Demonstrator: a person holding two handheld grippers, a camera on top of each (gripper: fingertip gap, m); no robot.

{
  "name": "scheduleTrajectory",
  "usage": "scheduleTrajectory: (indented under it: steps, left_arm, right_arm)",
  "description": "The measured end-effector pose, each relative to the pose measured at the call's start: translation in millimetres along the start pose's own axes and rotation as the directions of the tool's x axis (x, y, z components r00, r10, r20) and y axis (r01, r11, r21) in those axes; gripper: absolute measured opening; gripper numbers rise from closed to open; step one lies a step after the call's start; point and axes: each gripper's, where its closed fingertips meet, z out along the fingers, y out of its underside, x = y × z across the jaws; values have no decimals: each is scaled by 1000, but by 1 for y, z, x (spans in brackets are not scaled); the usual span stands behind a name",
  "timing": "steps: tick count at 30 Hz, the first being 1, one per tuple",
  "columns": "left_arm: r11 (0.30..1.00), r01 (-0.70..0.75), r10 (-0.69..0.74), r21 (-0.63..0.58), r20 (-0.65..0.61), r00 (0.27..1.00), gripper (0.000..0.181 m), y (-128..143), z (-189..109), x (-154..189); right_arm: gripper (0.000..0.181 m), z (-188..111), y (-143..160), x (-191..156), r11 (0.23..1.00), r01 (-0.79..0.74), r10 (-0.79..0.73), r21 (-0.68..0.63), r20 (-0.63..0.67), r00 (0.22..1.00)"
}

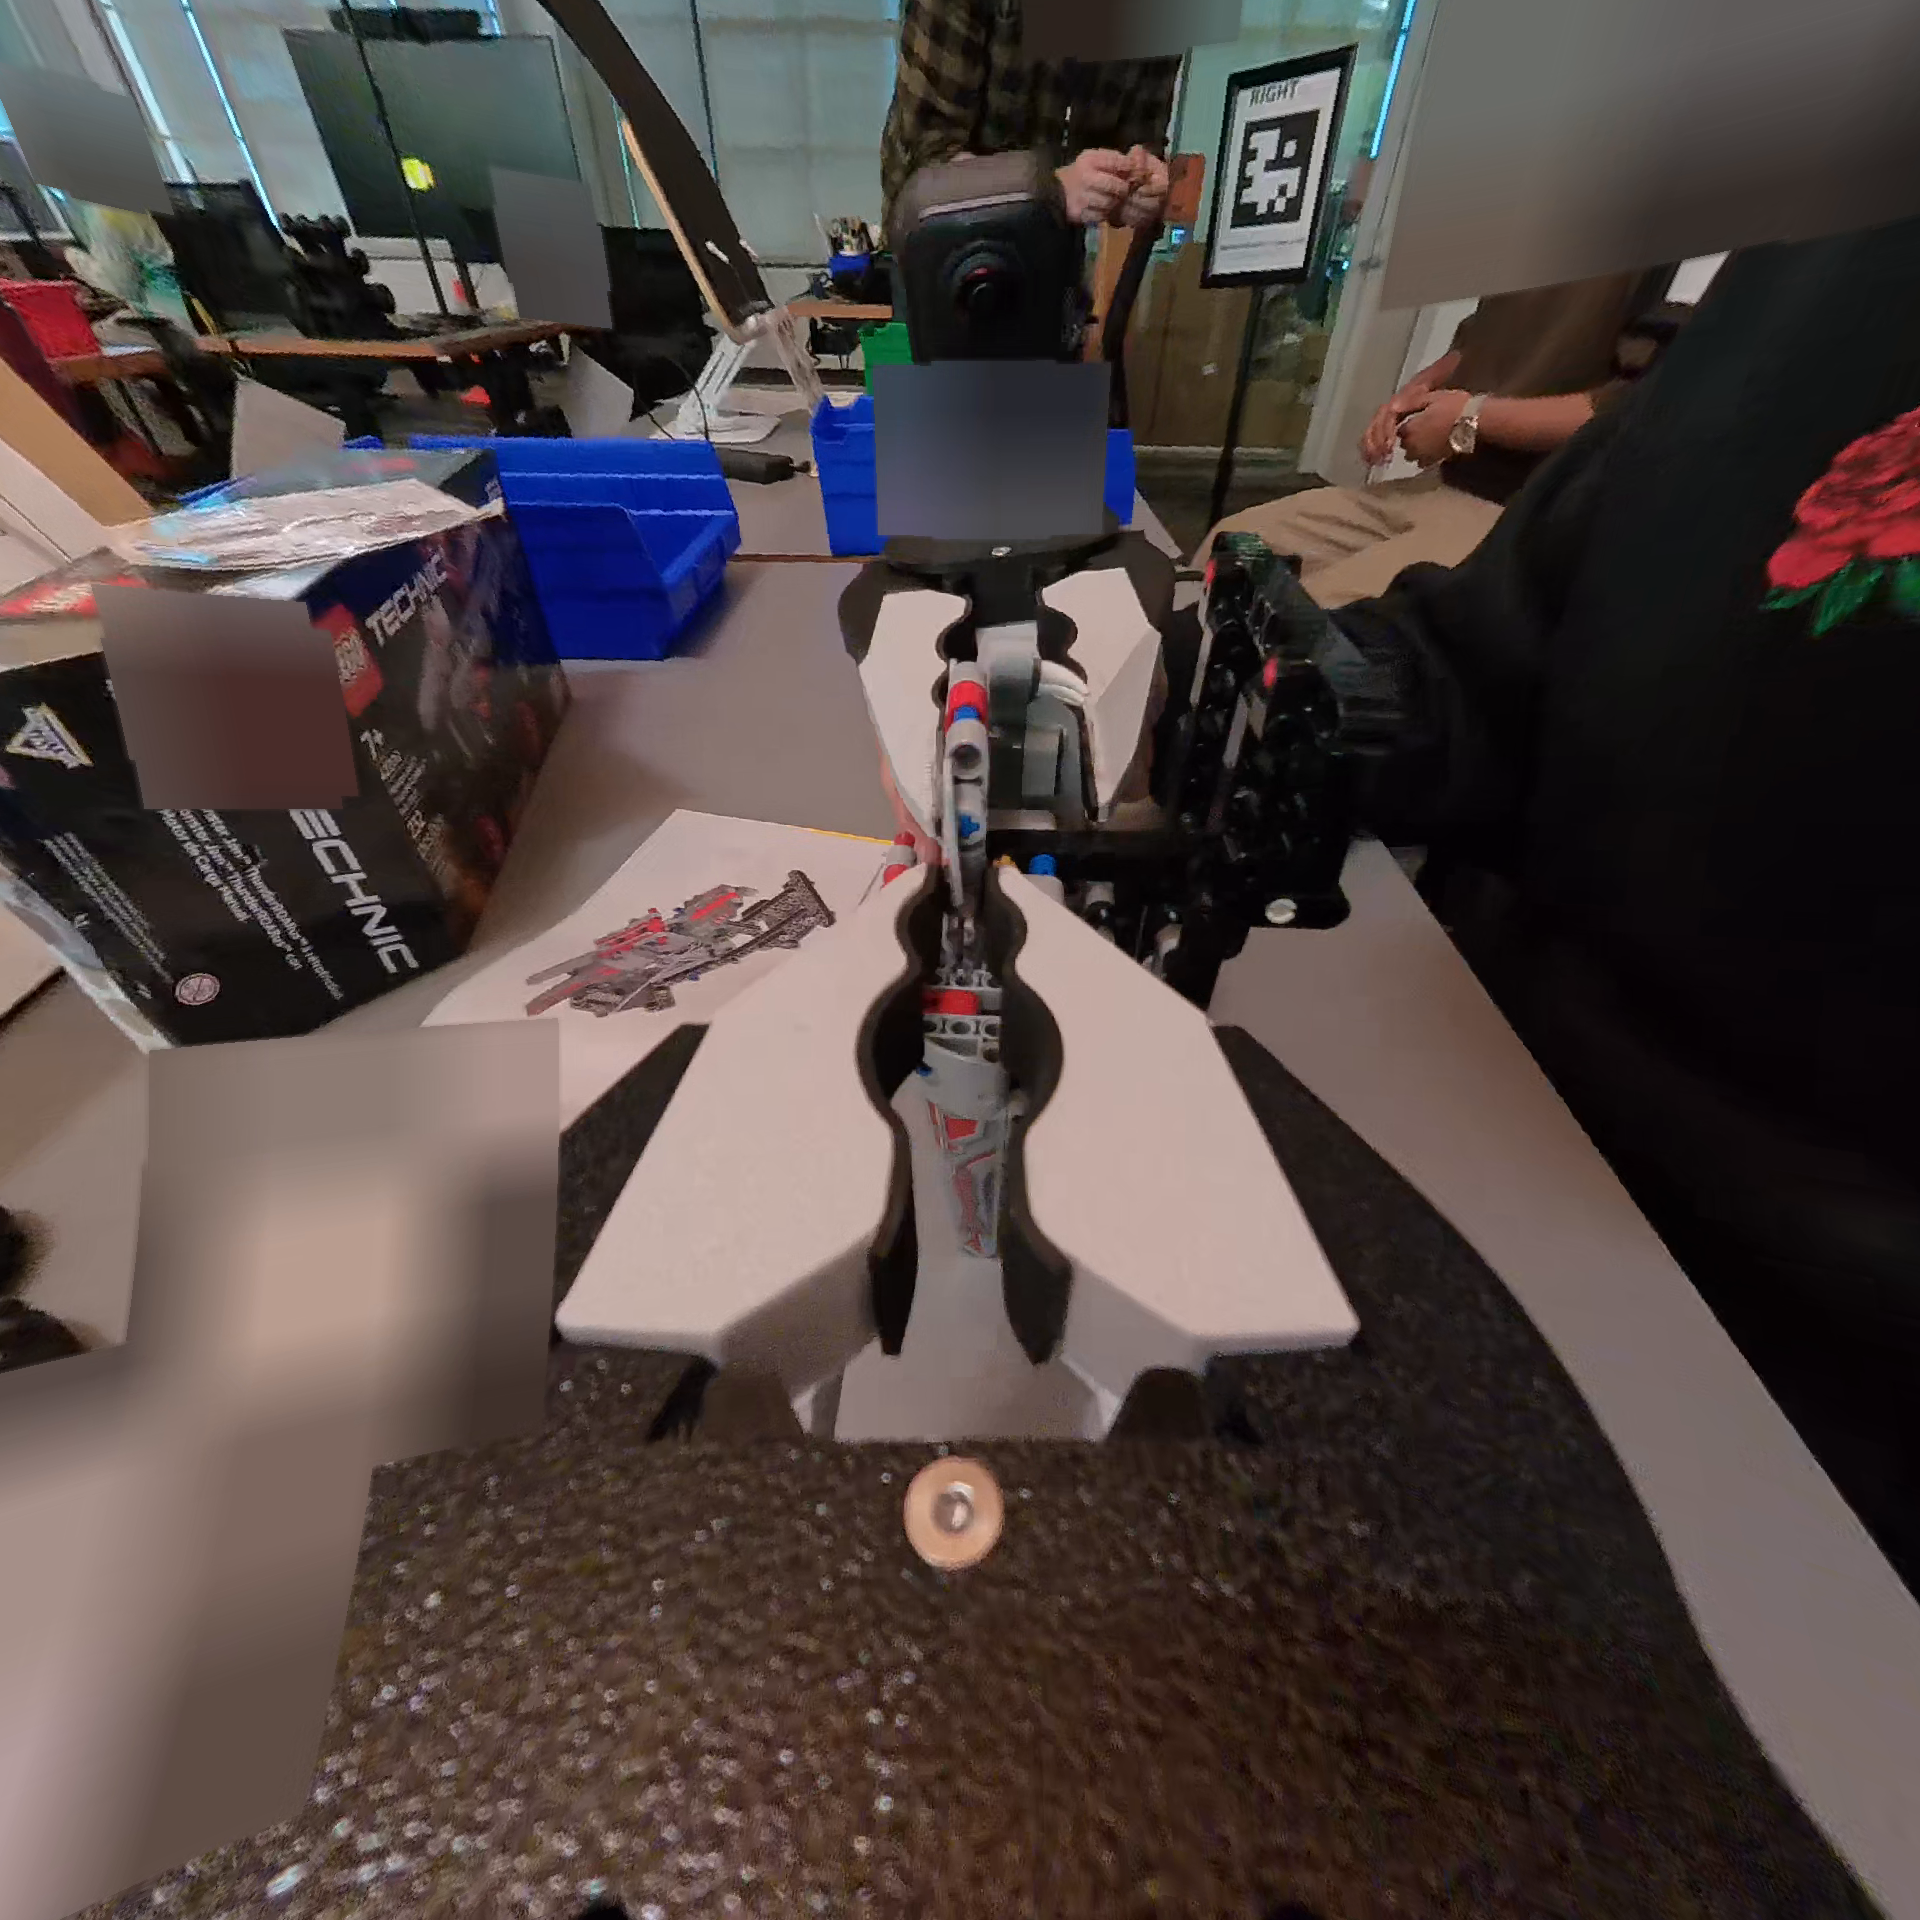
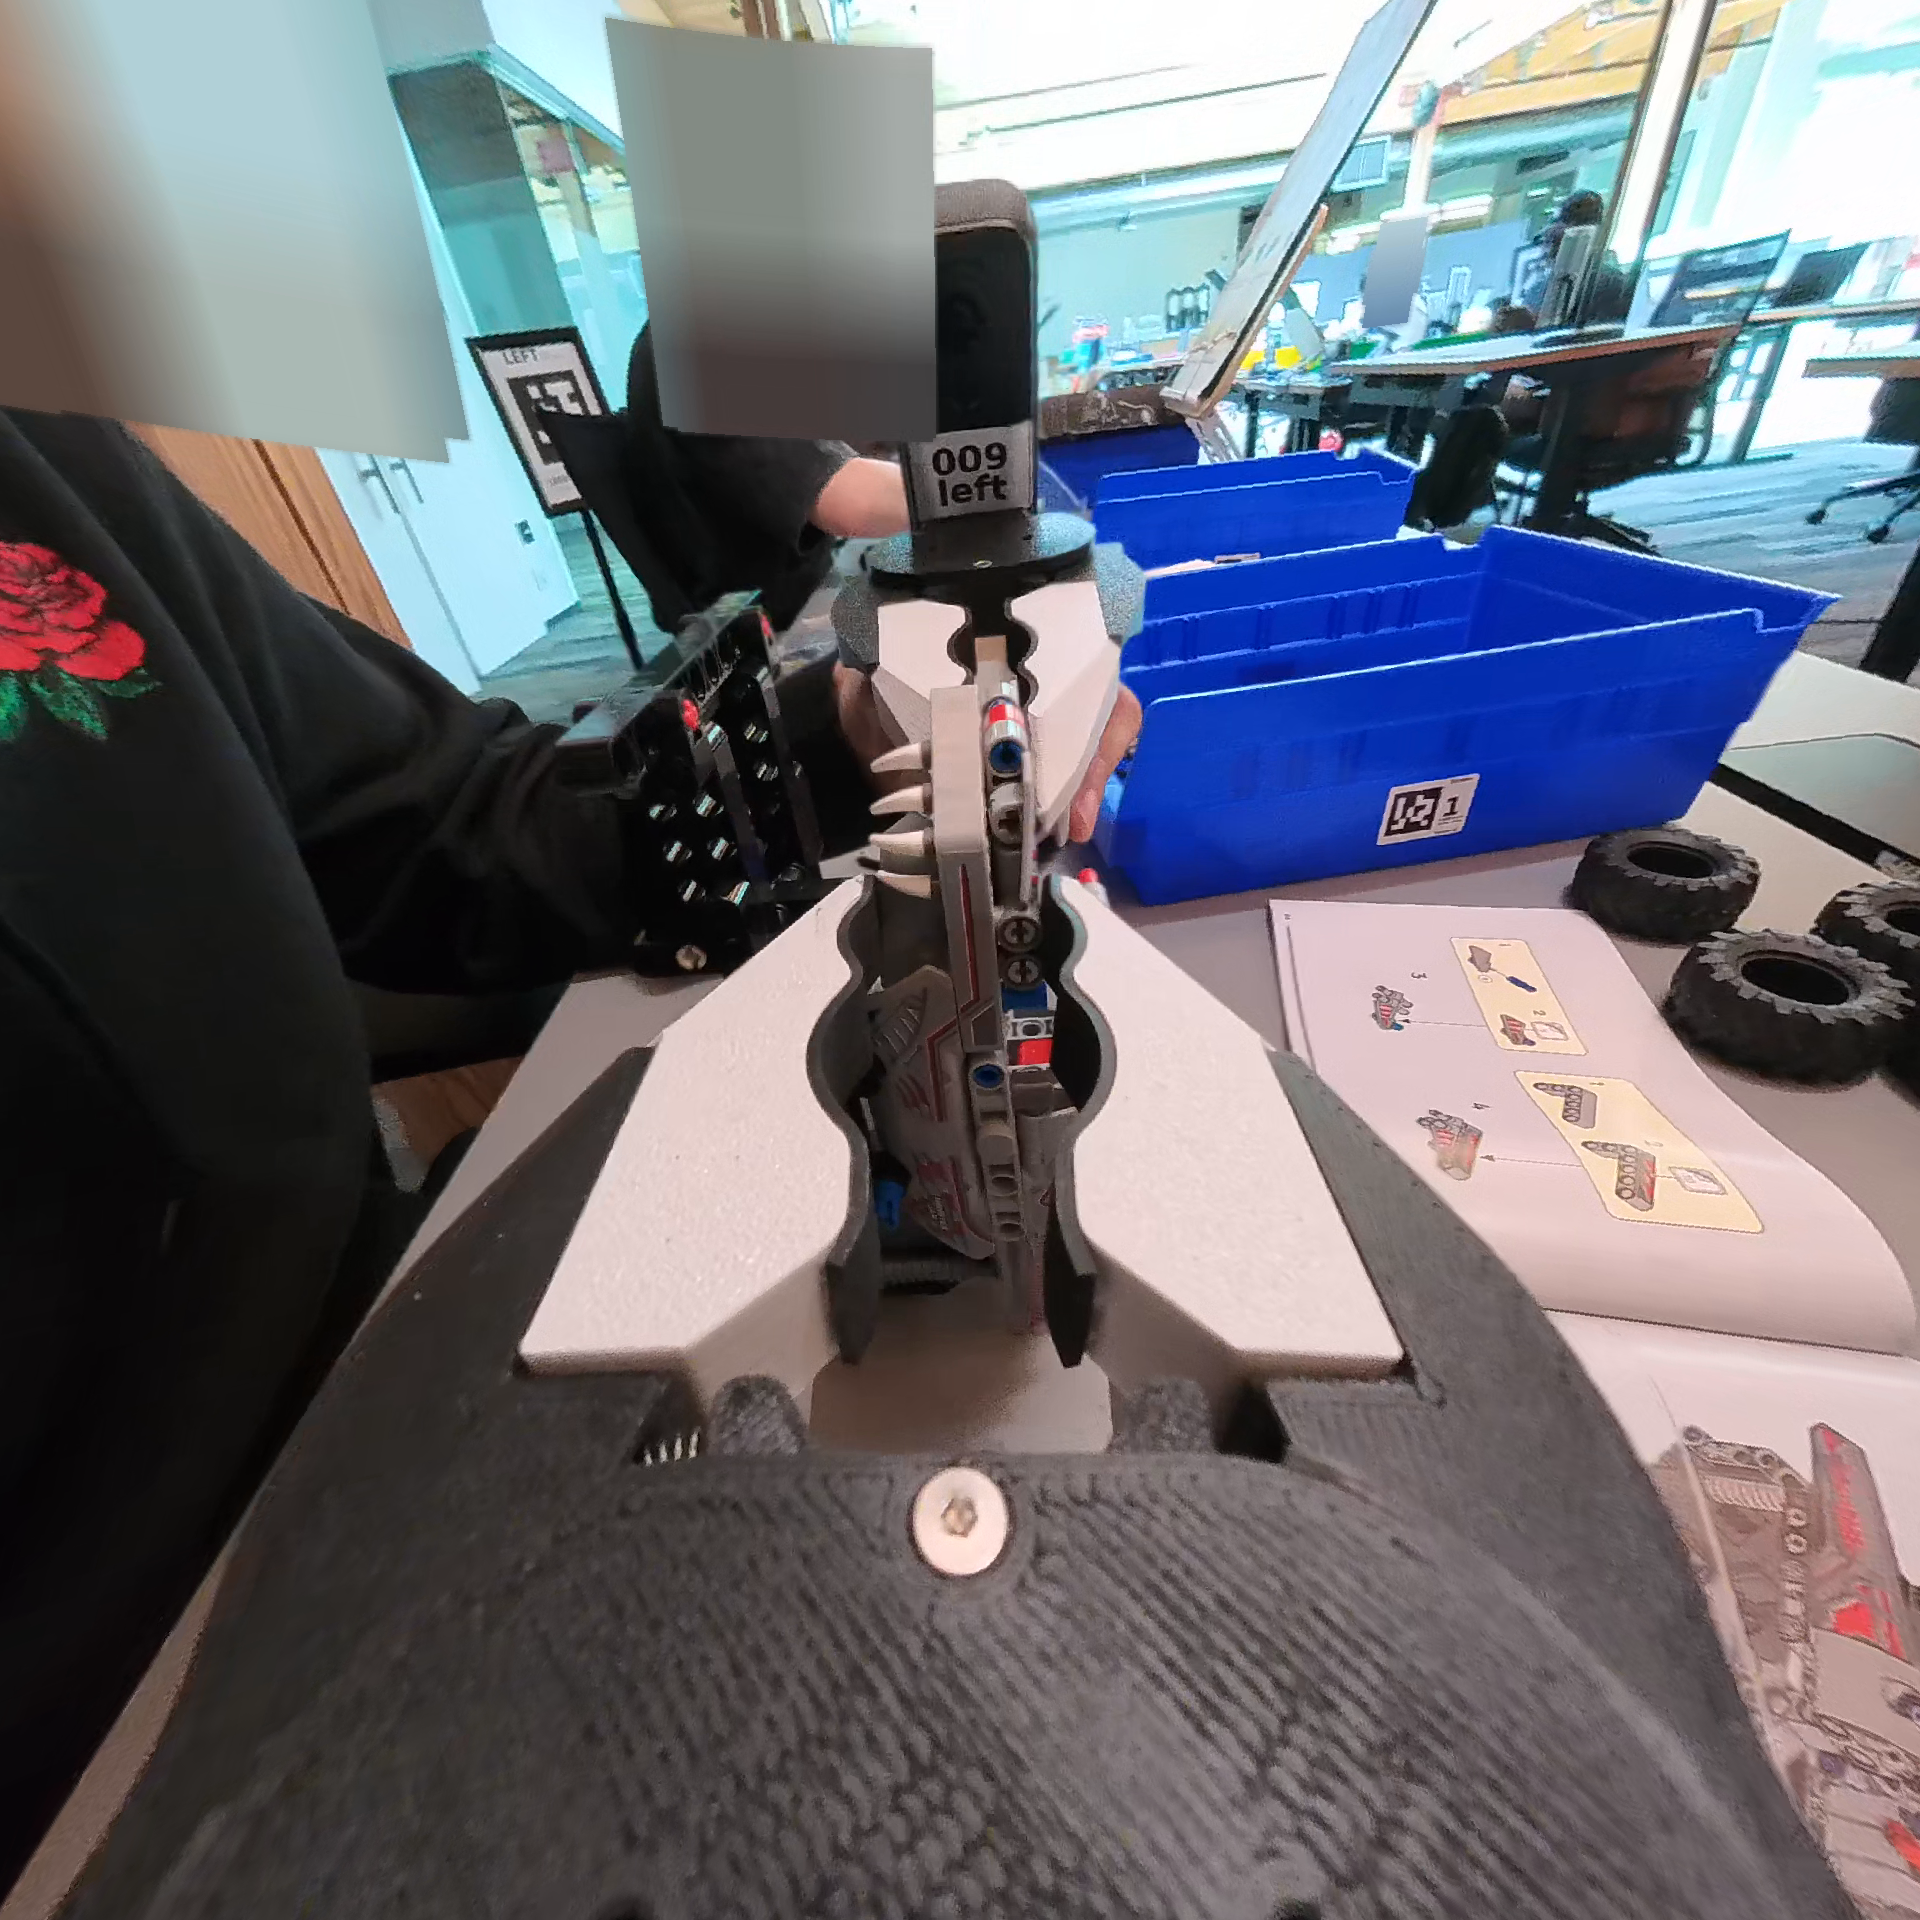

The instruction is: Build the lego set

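Left wrist view: the left gripper (image 1: 961, 914) is closed down to a narrow gap upon the near end of the grey and red lego assembly (image 1: 966, 1101). At 12 o'clock the far end is gripped by the right gripper (image 1: 1013, 665). The piece is judged to be pinched at both ends so that it can be steadied for joining. At 3 o'clock a black lego frame (image 1: 1257, 748) stands close by, so little room is left there; at 9 o'clock the set's box (image 1: 260, 769) is kept well apart.

Right wrist view: the right gripper (image 2: 961, 894) is likewise clamped upon the lego assembly (image 2: 956, 997), which is held above the table edge. From 1 to 4 o'clock lie a blue bin (image 2: 1434, 707), the instruction booklet (image 2: 1538, 1122) and black tyres (image 2: 1782, 997)
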Motion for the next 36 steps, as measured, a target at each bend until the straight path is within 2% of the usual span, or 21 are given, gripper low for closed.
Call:
scheduleTrajectory:
  steps: [6,12,23,30,36]
  left_arm:
    - [998,67,-67,7,-25,997,4,0,1,1]
    - [999,33,-33,24,-20,999,4,1,1,-1]
    - [985,152,-149,81,-49,988,4,-1,3,-4]
    - [999,-18,17,43,35,999,4,-3,2,-5]
    - [997,60,-61,55,8,998,4,-4,4,-4]
  right_arm:
    - [28,-1,1,-1,998,51,-51,-26,1,999]
    - [28,1,0,0,999,52,-52,-3,14,999]
    - [29,0,0,3,998,59,-58,-17,17,998]
    - [29,0,0,3,998,63,-63,-22,12,998]
    - [28,0,0,4,996,84,-84,-18,8,996]
